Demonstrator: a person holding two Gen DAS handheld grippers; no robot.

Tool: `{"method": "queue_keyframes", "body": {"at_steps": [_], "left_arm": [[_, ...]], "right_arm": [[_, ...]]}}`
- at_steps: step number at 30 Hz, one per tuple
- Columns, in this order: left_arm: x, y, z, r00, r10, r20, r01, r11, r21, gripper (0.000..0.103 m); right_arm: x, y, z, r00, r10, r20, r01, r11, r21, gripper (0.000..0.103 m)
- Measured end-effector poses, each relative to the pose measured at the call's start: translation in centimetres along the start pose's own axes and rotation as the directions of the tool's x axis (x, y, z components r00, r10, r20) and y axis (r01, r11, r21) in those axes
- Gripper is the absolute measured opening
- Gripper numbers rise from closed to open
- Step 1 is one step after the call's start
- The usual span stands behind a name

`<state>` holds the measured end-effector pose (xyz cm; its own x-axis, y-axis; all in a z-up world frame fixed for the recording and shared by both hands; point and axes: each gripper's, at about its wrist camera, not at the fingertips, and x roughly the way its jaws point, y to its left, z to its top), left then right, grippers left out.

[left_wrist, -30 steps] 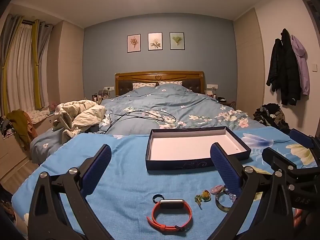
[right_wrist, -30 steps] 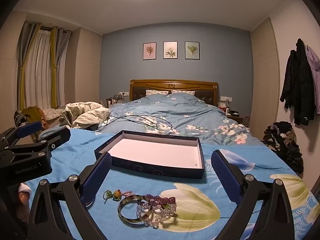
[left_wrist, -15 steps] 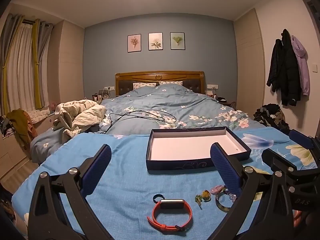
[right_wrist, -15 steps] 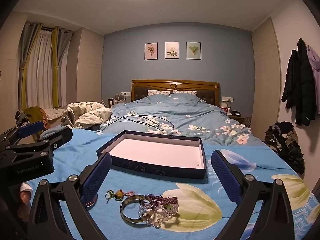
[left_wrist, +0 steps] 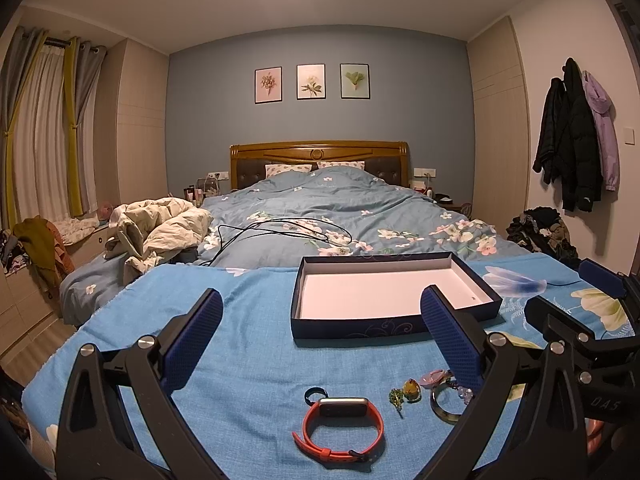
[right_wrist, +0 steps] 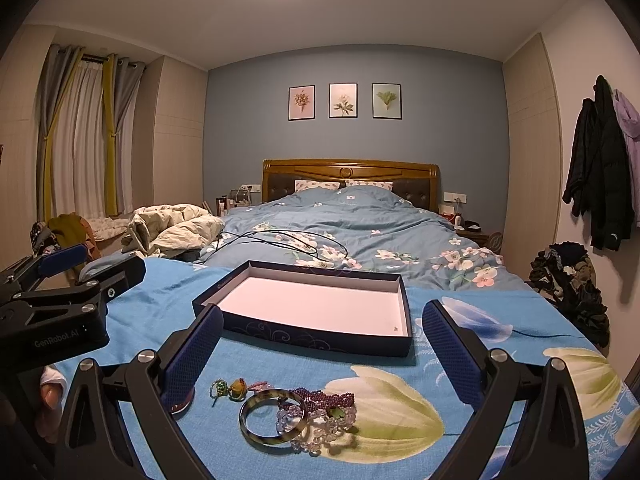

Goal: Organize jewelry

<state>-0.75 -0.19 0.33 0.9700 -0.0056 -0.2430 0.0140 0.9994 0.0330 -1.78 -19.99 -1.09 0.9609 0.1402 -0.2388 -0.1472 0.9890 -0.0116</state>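
You are holding both claws spread wide. The round brown shiny bangle [right_wrist: 273, 418], lower middle, looks hard and slippery; pinch its rim.

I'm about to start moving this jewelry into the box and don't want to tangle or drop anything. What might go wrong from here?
1. The clear bead bracelet lies over the bangle and against the purple bead bracelet, so gripping one may drag the others along.
2. The small green-and-yellow charm may slip from the wide blue pads.
3. The box sits on a soft blanket; a nudge could tip or shift it.
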Motion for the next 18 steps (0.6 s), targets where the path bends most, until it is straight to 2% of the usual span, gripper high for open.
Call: {"method": "queue_keyframes", "body": {"at_steps": [18], "left_arm": [[0.59, 0.14, -0.28, 1.000, 0.003, -0.002, -0.003, 1.000, -0.003, 0.097]], "right_arm": [[0.19, -0.27, 0.02, 1.000, 0.004, -0.004, -0.004, 1.000, 0.008, 0.096]]}}
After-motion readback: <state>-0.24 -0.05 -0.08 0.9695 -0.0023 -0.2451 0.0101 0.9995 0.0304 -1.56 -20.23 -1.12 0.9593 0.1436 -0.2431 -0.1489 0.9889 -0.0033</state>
